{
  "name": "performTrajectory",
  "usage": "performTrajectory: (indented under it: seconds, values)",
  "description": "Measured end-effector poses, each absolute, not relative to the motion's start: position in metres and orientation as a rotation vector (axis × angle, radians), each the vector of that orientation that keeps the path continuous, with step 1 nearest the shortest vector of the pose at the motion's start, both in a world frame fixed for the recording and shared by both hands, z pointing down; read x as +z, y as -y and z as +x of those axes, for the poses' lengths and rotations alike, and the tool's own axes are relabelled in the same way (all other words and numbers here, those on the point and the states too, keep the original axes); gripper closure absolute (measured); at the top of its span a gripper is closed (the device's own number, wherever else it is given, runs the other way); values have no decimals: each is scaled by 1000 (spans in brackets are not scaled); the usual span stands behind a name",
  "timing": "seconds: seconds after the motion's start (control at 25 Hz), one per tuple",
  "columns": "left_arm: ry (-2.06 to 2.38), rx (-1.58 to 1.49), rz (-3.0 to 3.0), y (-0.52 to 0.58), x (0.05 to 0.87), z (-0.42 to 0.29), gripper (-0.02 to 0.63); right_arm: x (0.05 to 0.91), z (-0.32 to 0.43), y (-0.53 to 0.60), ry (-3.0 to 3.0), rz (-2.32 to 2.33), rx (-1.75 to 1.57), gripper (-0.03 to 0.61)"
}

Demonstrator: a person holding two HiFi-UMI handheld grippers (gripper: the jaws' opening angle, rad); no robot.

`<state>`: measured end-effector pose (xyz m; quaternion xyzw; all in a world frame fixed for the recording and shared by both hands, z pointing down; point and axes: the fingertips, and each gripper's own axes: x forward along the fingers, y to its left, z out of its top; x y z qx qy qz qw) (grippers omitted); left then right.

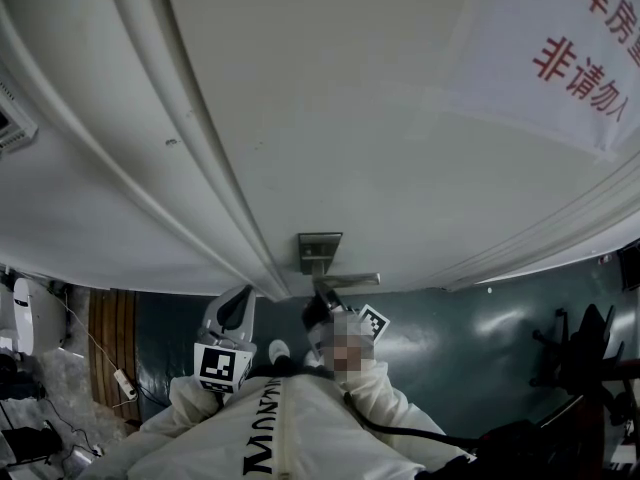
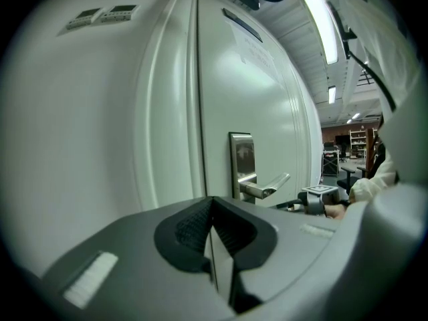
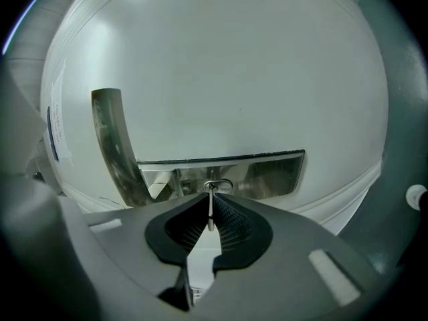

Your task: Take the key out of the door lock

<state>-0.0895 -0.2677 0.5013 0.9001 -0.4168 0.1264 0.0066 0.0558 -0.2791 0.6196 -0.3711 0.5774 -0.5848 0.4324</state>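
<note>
Looking down in the head view, the door (image 1: 300, 88) fills the frame, with the lock plate (image 1: 320, 251) and lever handle (image 1: 347, 281) at its lower edge. The right gripper (image 1: 318, 308) sits directly under the handle, and the left gripper (image 1: 240, 298) hangs beside it, clear of the door. In the left gripper view, the left jaws are pressed together with nothing between them, well short of the lock plate. In the right gripper view, the jaws are nearly closed and clamp the key (image 3: 210, 212). Caution: a pull angled off the keyway would probably bind or bend the key, and a shallow grip may slip. The key stands edge-on between the ribbed pads (image 3: 237, 227), toward their tips, its far end seated in the lock.
</note>
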Motion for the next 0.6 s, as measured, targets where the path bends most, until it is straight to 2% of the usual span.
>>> performTrajectory:
  seconds: [0.6]
  values:
    - [1289,388,2819,264,501,-89,614,620,57,278,-1439,-947,-1441,554]
